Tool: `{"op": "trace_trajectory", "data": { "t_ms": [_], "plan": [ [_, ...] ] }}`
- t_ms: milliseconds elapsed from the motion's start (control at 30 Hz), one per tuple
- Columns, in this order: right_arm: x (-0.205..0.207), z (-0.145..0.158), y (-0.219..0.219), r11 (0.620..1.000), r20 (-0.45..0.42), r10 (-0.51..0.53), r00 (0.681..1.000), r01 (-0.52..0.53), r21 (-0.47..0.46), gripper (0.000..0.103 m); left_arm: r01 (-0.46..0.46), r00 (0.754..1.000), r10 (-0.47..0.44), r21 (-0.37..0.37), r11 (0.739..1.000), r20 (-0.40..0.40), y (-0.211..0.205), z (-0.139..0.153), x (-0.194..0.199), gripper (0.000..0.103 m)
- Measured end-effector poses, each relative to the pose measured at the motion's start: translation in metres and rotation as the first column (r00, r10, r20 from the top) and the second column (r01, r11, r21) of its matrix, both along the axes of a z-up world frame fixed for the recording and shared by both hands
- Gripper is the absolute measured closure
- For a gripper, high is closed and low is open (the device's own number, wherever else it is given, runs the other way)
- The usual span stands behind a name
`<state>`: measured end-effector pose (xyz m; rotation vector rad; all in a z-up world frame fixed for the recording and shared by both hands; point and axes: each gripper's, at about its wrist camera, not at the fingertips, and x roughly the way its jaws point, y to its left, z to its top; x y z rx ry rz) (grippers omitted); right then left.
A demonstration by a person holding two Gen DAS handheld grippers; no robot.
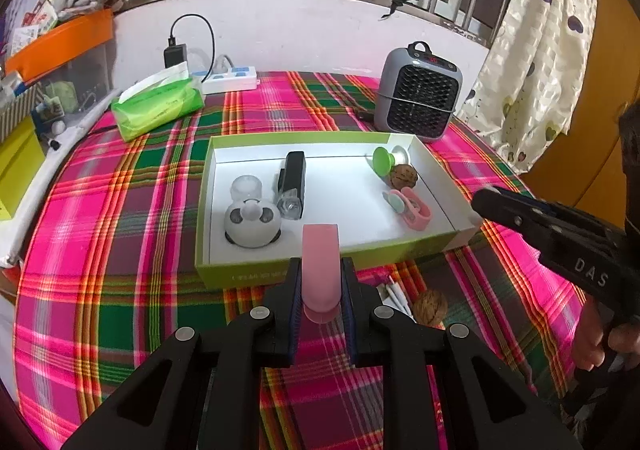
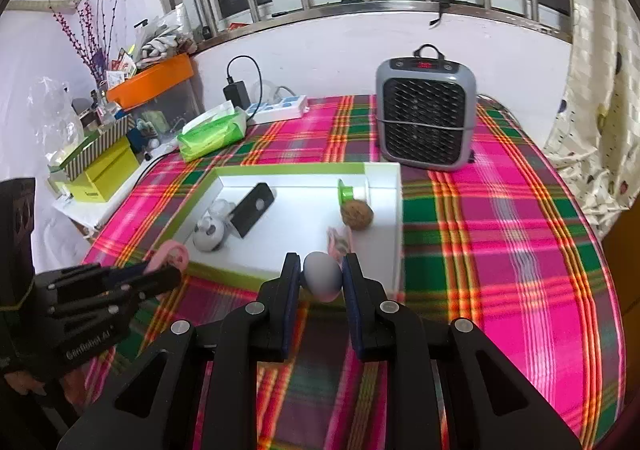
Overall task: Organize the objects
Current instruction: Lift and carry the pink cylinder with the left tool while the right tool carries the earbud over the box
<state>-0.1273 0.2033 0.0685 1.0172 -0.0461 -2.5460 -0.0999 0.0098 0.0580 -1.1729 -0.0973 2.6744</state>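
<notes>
A white tray with green rim (image 1: 280, 138) (image 2: 384, 210) lies on the plaid table. In it are a panda-shaped gadget (image 1: 251, 224), a black device (image 1: 292, 180), a green suction cup (image 1: 383, 161), a walnut (image 1: 404, 177) (image 2: 357, 214) and a pink clip (image 1: 412, 207). My left gripper (image 1: 320, 282) is shut on a pink flat object (image 1: 320, 262) just before the tray's near rim; it also shows in the right wrist view (image 2: 160, 270). My right gripper (image 2: 321, 274) is shut on a grey egg-shaped object (image 2: 323, 276) at the tray's near edge.
A second walnut (image 1: 430, 307) and white sticks (image 1: 394, 296) lie on the cloth before the tray. A grey heater (image 1: 418, 98) stands behind the tray. A green tissue pack (image 1: 158, 104) and power strip (image 1: 230, 78) sit far left. Cluttered boxes (image 2: 100, 166) stand beside the table.
</notes>
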Motion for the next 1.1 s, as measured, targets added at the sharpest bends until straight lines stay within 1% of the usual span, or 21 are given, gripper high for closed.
{"op": "trace_trajectory", "data": {
  "t_ms": [233,700,1100],
  "plan": [
    [-0.026,0.004,-0.013,0.999,0.007,0.043,0.999,-0.043,0.002,0.080,-0.015,1.000,0.015,0.013,1.000,0.001,-0.005,0.000,-0.014,0.087],
    [-0.083,-0.013,-0.039,0.997,0.092,0.082,0.992,-0.082,0.001,0.080,-0.022,1.000,0.021,0.020,1.000,0.021,-0.005,-0.009,-0.036,0.087],
    [-0.114,-0.025,-0.062,0.993,0.144,0.113,0.983,-0.117,0.020,0.080,-0.024,0.999,0.024,0.015,1.000,0.045,-0.004,-0.017,-0.050,0.087]
  ]
}}
